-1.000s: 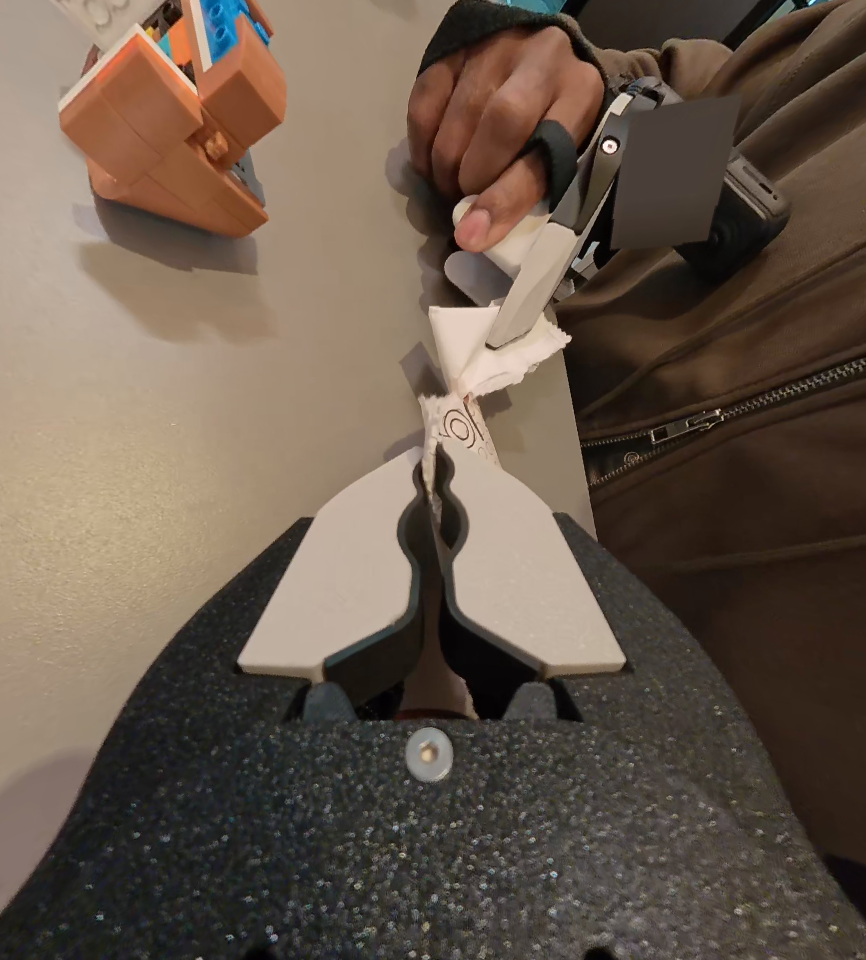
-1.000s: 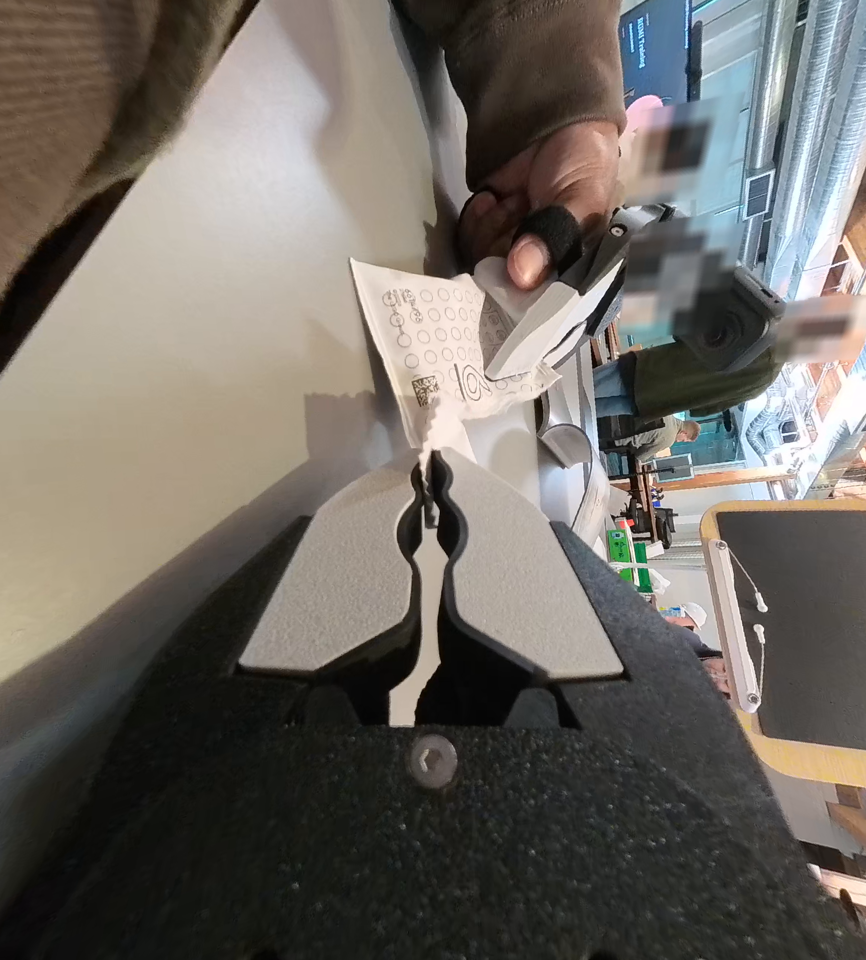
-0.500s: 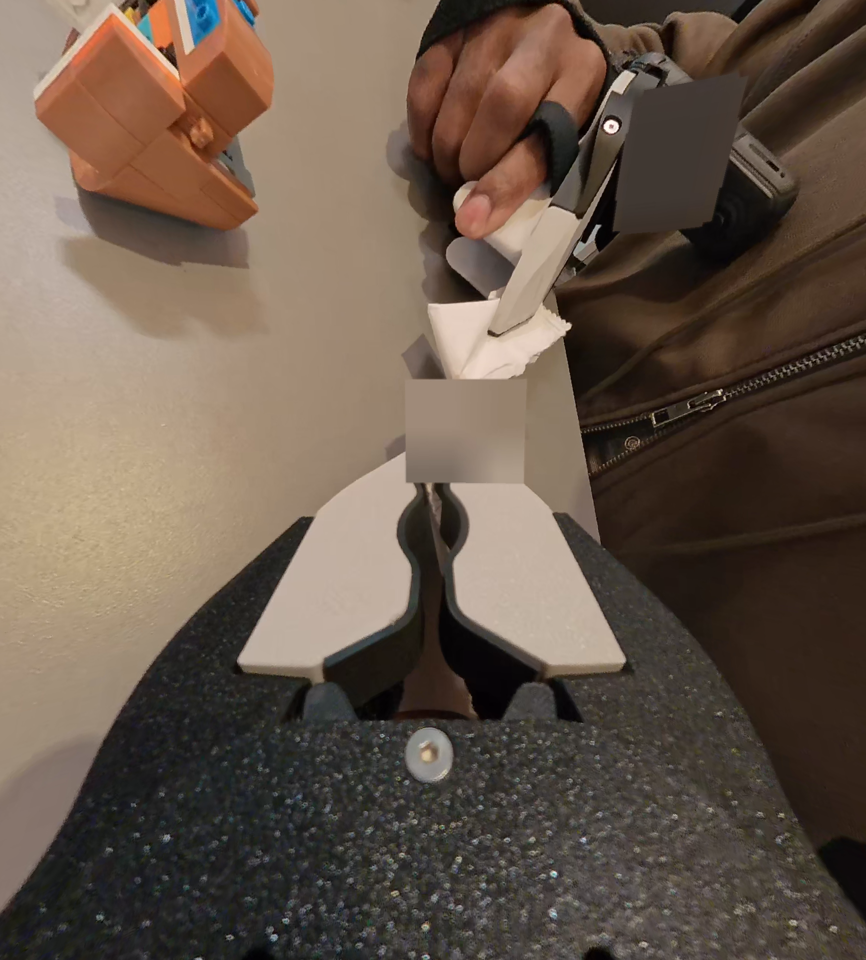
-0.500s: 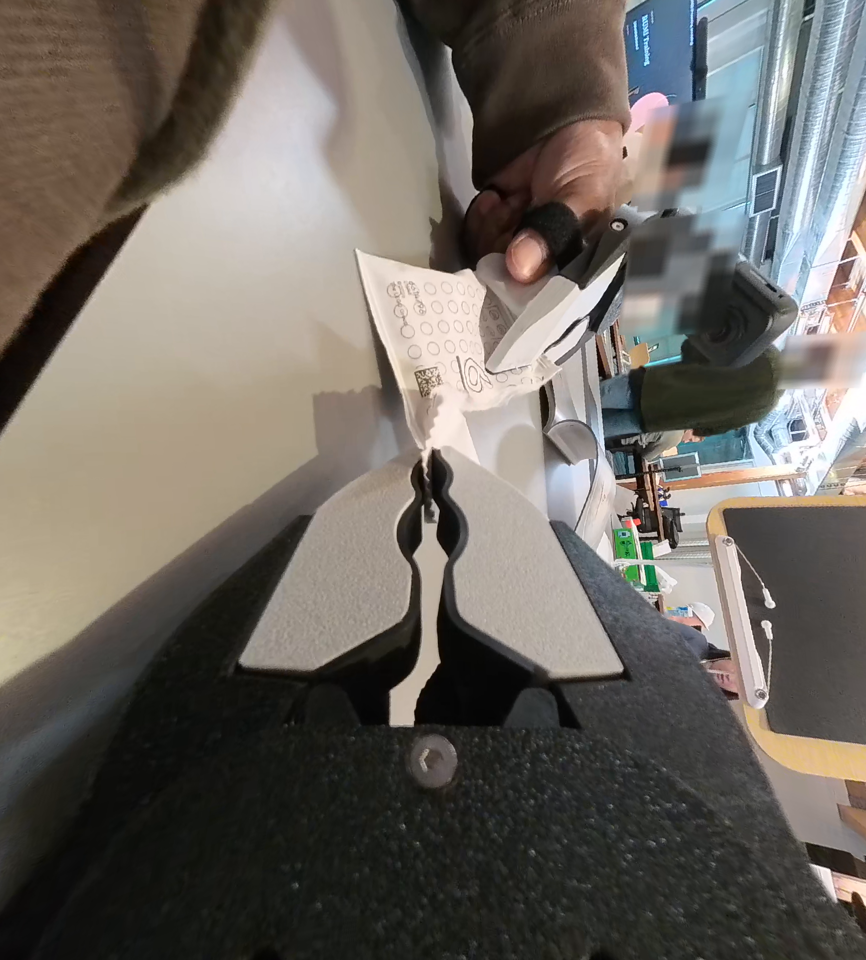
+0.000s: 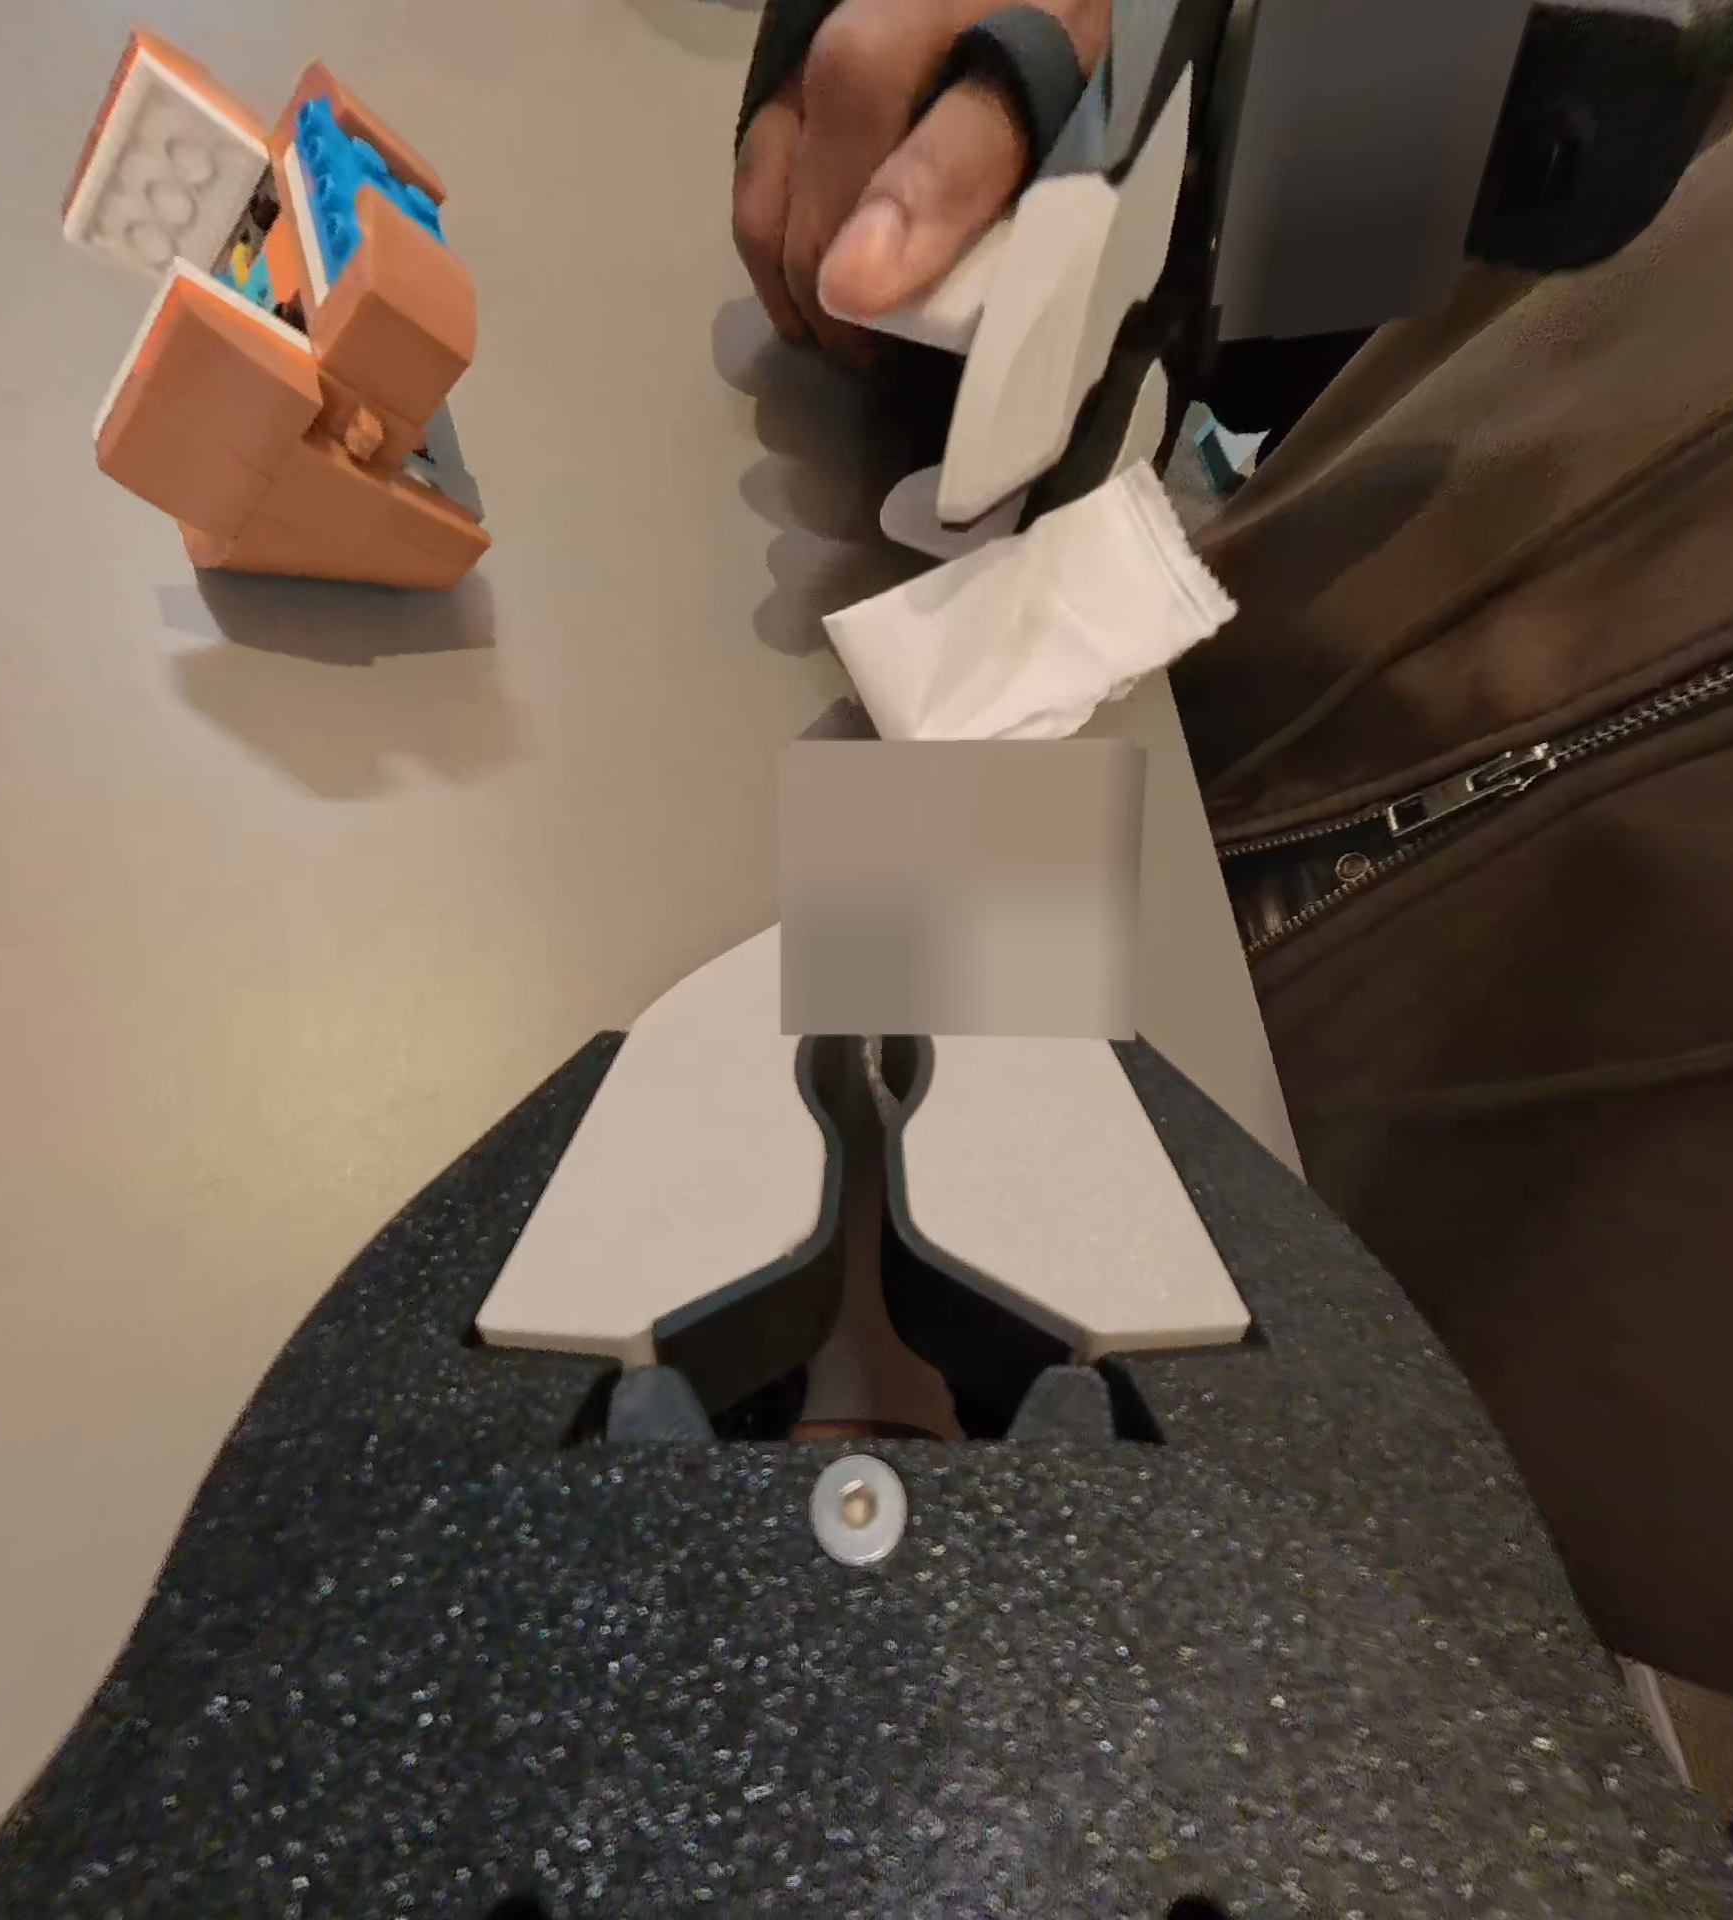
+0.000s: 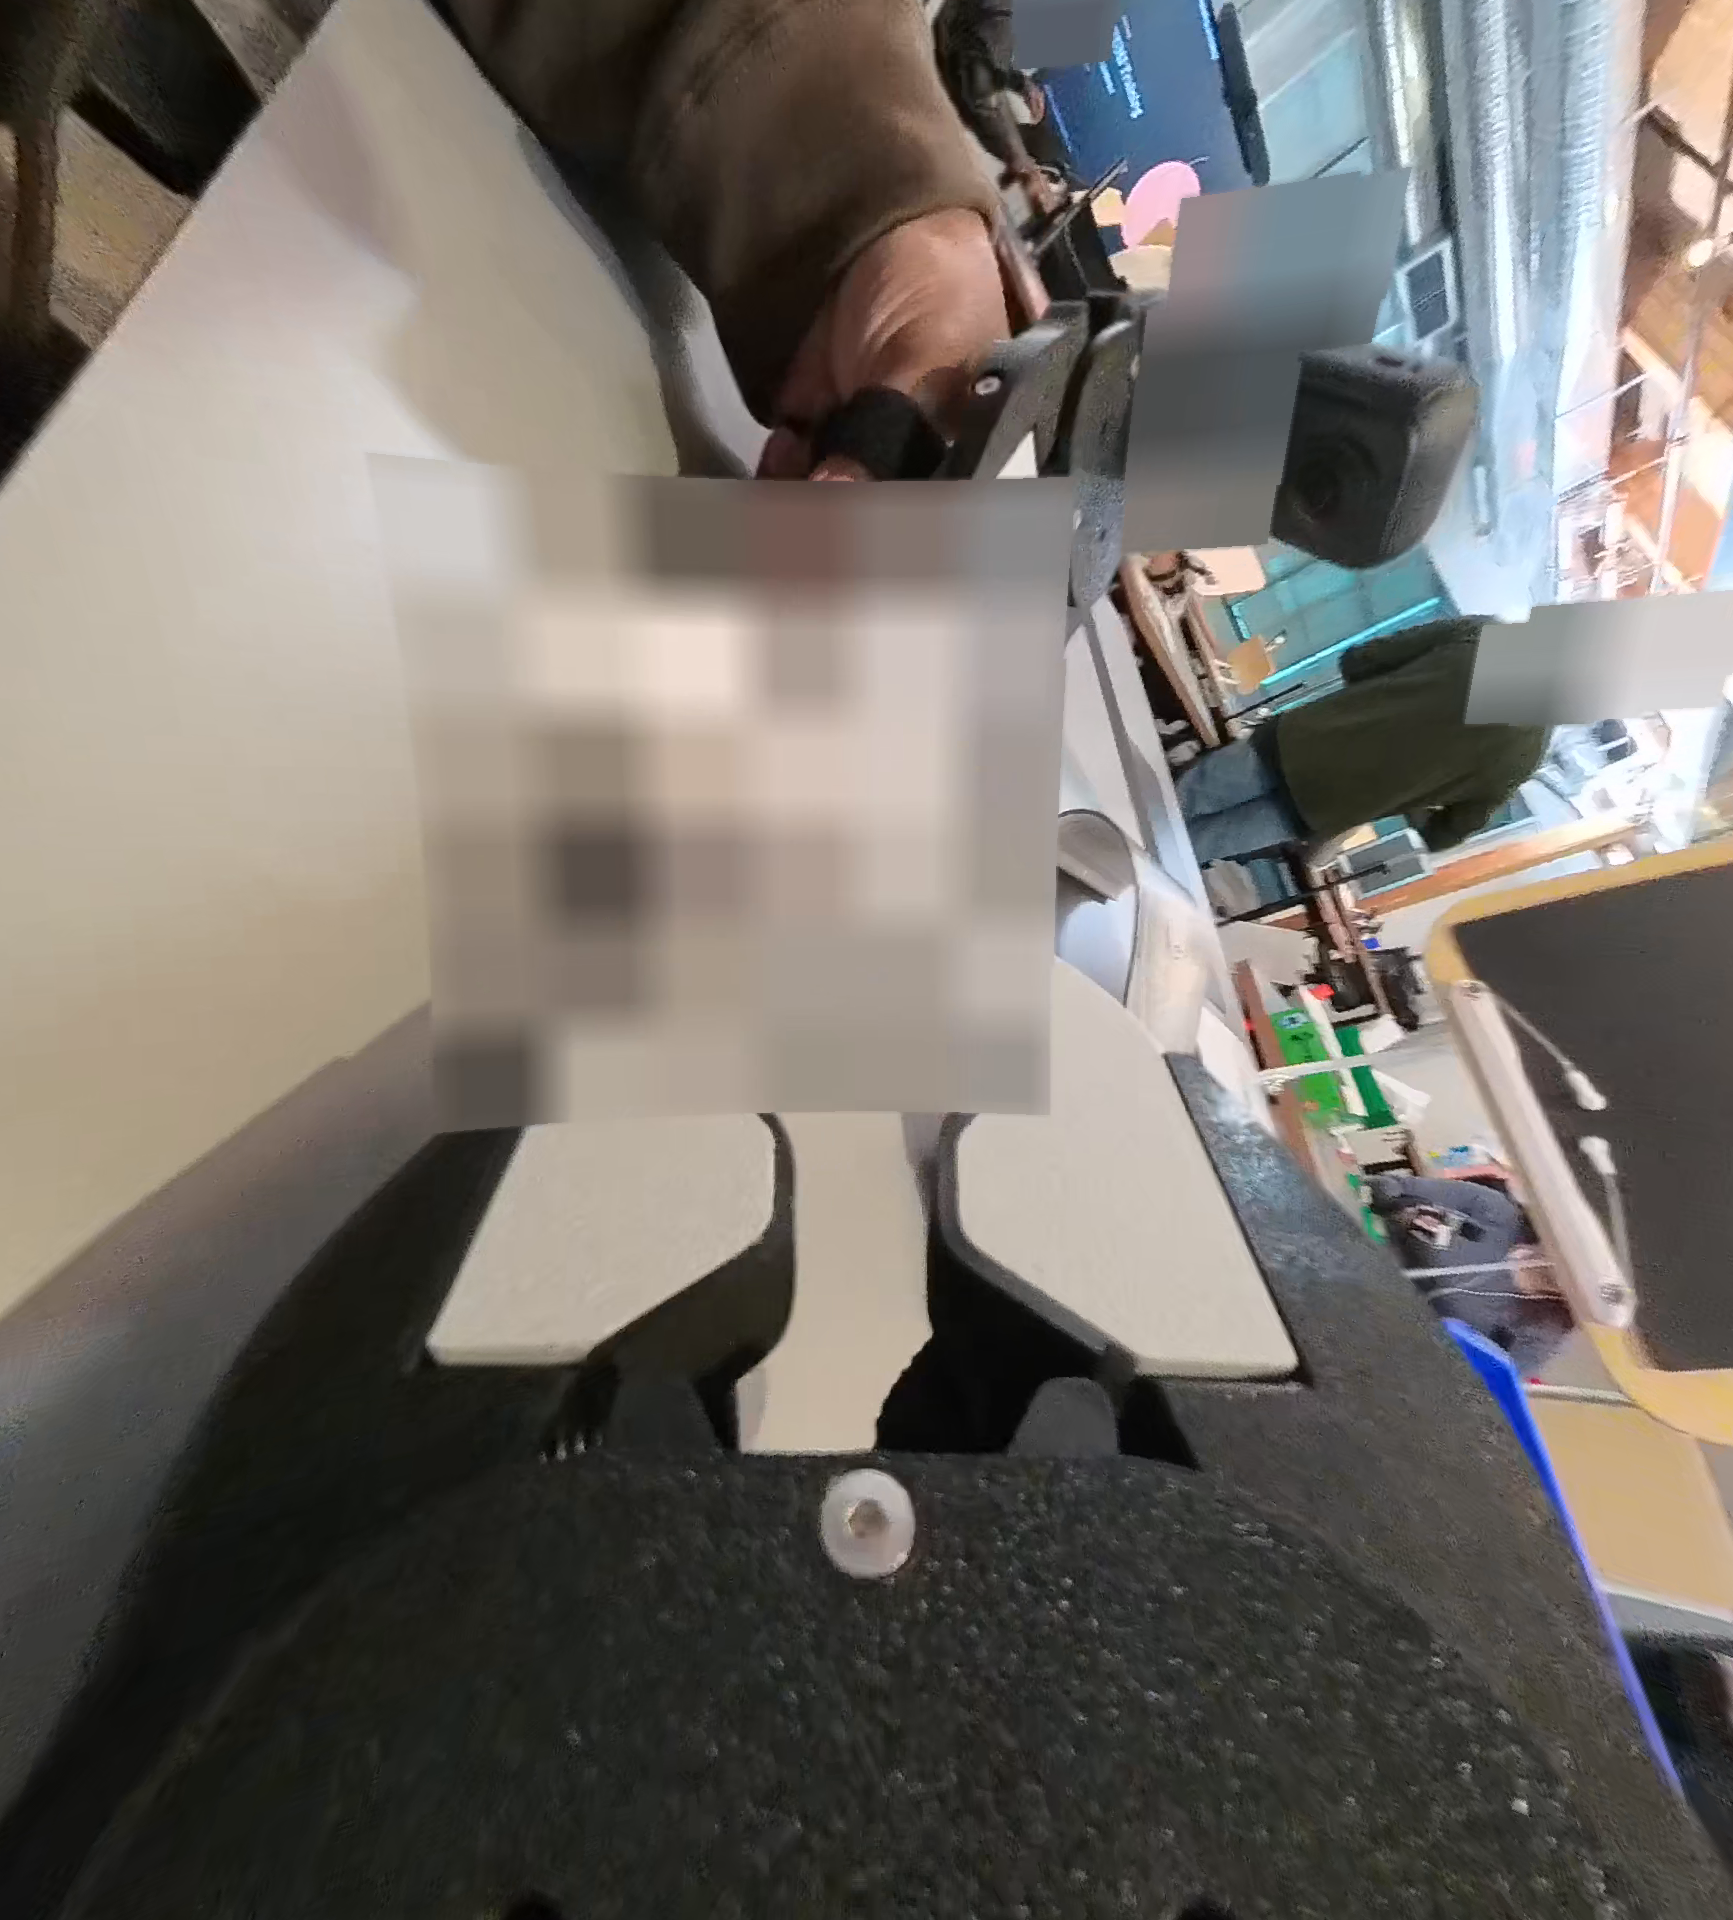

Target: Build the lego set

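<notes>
A white paper bag (image 5: pixel 1028 634) of parts hangs over the table edge. My left gripper (image 5: pixel 864 1049) is shut on its lower end; a sliver of paper shows between the fingers, and a blurred patch hides the tips. My right gripper (image 5: pixel 1059 468) sits just above the bag's upper end with its fingers apart. In the right wrist view my right gripper (image 6: pixel 846 1127) shows a clear gap between its fingers (image 6: pixel 613 1226), and a mosaic patch covers the tips and the bag. A partly built orange lego model (image 5: pixel 290 353) with white and blue bricks lies on the table at the far left.
The grey table (image 5: pixel 218 1039) runs to an edge next to the person's brown jacket (image 5: pixel 1516 935). A hand (image 5: pixel 872 187) holds the right gripper. The right wrist view shows the left gripper's camera (image 6: pixel 1361 468) and a busy room behind it. Tip to tip, the grippers are about 6 cm apart.
The right gripper's fingers have spread apart and the bag's upper end hangs loose below them. The two grippers have come closer together. The left gripper stays shut on the bag.
</notes>
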Available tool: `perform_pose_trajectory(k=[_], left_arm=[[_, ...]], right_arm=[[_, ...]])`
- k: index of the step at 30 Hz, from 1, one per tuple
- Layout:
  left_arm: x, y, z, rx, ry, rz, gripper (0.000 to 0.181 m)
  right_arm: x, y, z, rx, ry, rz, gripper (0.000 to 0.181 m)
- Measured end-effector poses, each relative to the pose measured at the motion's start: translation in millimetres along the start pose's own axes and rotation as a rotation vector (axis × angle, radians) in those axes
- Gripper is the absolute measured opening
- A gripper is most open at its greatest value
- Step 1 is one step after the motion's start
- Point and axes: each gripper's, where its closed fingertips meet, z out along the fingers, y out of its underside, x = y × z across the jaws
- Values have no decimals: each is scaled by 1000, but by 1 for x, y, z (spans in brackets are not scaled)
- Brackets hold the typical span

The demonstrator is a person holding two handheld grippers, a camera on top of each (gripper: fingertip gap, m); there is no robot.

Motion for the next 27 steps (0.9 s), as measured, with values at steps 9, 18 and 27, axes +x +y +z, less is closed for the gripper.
perform_pose_trajectory(k=[9, 18, 27], left_arm=[[-1, 4, 7, -45, -63, 56, 0], [2, -2, 3, 7, -136, 231, 0], [8, -21, -5, 117, -201, 364, 1]], right_arm=[[0, -16, 10, -21, -132, 49, 22], [25, 10, 14, -82, -15, 638, 0], [39, 16, 2, -27, 36, 951, 0]])
